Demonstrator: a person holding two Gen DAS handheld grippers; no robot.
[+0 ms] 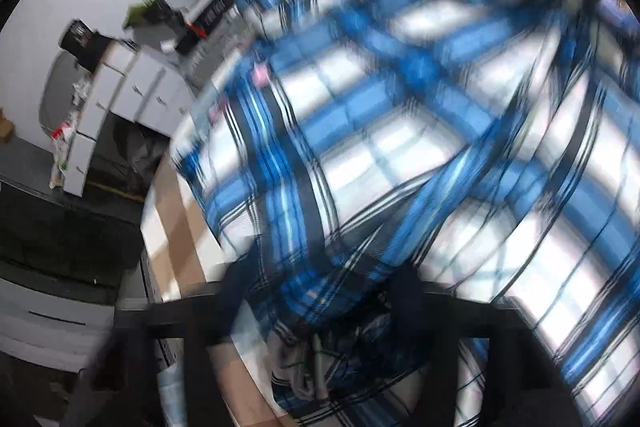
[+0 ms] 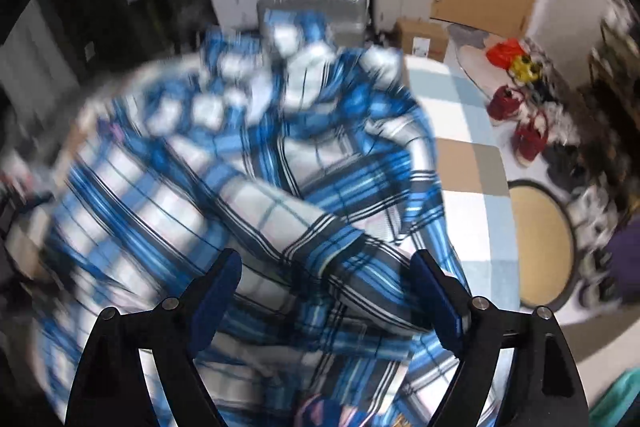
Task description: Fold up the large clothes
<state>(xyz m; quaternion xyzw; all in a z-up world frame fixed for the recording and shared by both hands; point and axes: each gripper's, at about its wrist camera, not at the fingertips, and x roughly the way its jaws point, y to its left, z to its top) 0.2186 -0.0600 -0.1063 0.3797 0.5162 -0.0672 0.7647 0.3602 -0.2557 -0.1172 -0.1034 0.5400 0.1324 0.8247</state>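
A large blue, white and black plaid shirt (image 1: 400, 131) fills most of the left wrist view, blurred by motion. My left gripper (image 1: 320, 291) is shut on a bunched fold of the shirt, which drapes over its fingers. In the right wrist view the same shirt (image 2: 240, 187) lies crumpled on a checked tablecloth (image 2: 464, 163). My right gripper (image 2: 324, 267) is open, its blue-padded fingers (image 2: 218, 287) spread wide just above the cloth, holding nothing.
White drawer units (image 1: 132, 91) and boxes stand left of the table edge (image 1: 176, 227). In the right wrist view, a silver suitcase (image 2: 316, 11), a cardboard box (image 2: 424, 37), a round mat (image 2: 540, 247) and shoes (image 2: 524, 131) lie beyond the table.
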